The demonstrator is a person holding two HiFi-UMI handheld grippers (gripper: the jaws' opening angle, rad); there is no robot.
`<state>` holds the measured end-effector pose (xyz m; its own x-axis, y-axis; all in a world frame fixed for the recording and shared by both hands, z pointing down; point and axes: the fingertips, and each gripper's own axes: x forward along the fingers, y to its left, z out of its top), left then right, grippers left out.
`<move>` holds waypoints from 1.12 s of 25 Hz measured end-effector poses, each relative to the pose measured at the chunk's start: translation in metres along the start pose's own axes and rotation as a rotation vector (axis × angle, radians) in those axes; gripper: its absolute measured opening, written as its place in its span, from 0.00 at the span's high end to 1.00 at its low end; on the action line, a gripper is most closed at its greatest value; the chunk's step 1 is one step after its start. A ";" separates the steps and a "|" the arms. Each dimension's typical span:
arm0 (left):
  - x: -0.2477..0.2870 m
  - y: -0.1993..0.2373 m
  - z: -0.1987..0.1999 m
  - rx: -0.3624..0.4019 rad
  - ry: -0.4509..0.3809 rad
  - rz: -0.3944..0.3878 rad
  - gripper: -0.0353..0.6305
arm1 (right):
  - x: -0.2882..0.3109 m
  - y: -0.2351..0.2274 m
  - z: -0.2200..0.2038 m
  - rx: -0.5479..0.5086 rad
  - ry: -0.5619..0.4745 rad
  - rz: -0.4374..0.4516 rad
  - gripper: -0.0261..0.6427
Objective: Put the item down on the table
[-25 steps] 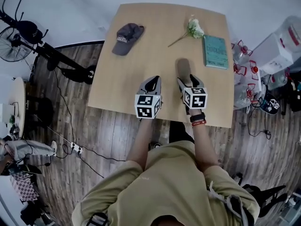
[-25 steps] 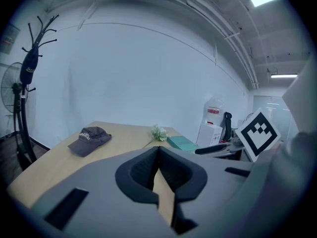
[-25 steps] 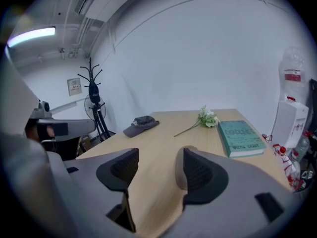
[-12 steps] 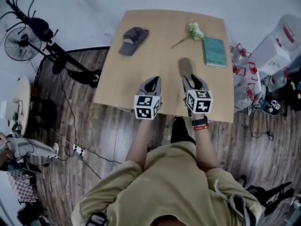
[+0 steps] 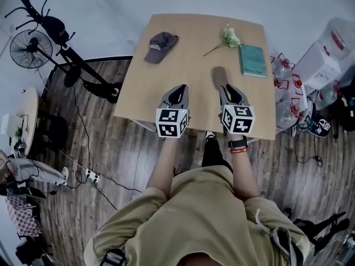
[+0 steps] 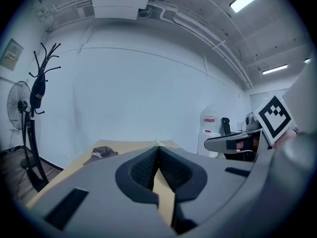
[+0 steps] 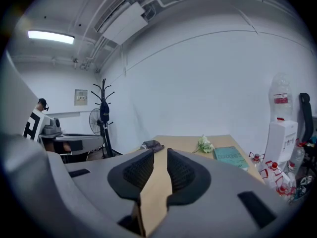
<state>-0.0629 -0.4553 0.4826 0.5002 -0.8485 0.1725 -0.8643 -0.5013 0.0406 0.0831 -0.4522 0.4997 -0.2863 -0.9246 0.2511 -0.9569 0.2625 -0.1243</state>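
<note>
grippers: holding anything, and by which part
Nothing is held: jaws of the left gripper meet on nothing; those of the right gripper, just closing, leave an empty gap.

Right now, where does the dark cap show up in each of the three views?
Head view: cap upper left of centre, on the table's far left corner.
Left gripper view: cap low, left of centre, on the tabletop.
Right gripper view: cap near centre, on the table's far edge.
Shared landmark: the coat stand, standing left of the table in every view.
</note>
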 end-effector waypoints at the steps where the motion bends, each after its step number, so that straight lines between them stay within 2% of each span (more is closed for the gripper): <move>1: -0.004 -0.002 0.002 0.004 -0.009 -0.002 0.91 | -0.004 0.003 0.002 -0.001 -0.010 0.002 0.82; 14: -0.031 -0.020 0.027 0.033 -0.081 -0.026 0.91 | -0.039 0.018 0.029 0.015 -0.138 -0.007 0.92; 28: -0.029 -0.028 0.027 0.030 -0.090 -0.028 0.91 | -0.045 0.008 0.027 -0.003 -0.135 -0.027 0.94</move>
<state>-0.0520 -0.4214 0.4496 0.5283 -0.8450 0.0827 -0.8484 -0.5291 0.0142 0.0895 -0.4162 0.4614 -0.2515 -0.9601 0.1226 -0.9643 0.2379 -0.1160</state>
